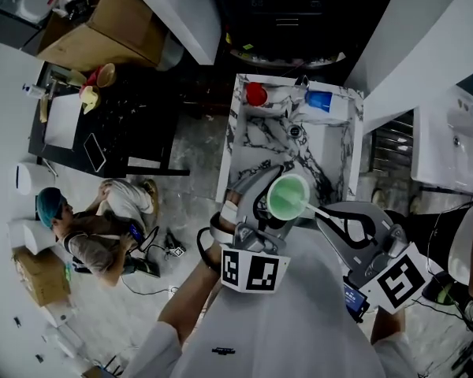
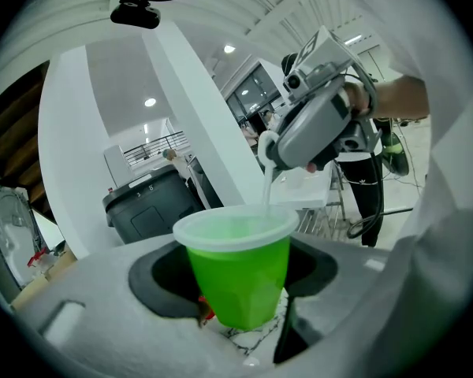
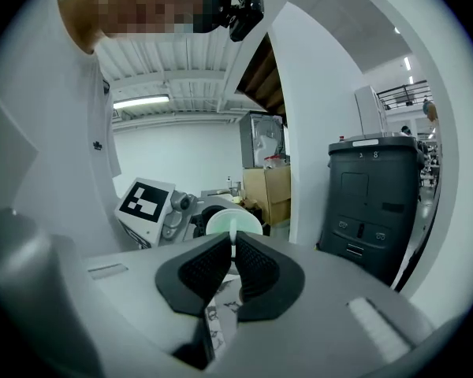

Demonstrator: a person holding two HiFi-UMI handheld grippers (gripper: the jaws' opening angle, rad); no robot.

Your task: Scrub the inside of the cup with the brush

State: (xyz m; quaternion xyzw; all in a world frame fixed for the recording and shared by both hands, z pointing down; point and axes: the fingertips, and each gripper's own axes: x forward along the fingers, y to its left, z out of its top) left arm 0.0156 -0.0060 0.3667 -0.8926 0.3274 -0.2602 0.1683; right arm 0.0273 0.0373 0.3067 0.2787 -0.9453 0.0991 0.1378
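A translucent green cup [image 1: 288,198] with a pale rim is held upright above the marble table; my left gripper [image 1: 262,215] is shut on it. In the left gripper view the cup [image 2: 238,270] fills the space between the jaws. A thin white brush handle [image 1: 318,210] slants down into the cup, and my right gripper [image 1: 337,225] is shut on its outer end. The same handle [image 2: 266,181] drops past the rim from the right gripper [image 2: 319,128]. In the right gripper view the handle [image 3: 232,239] is pinched between the black pads [image 3: 205,270], with the cup [image 3: 232,221] beyond. The brush head is hidden inside the cup.
On the marble table [image 1: 260,140] stand a red cup [image 1: 255,94] and a blue container [image 1: 319,100] at the far end. A person [image 1: 102,227] crouches on the floor to the left. A black desk [image 1: 102,124] stands at the far left, a white sink unit [image 1: 457,144] at the right.
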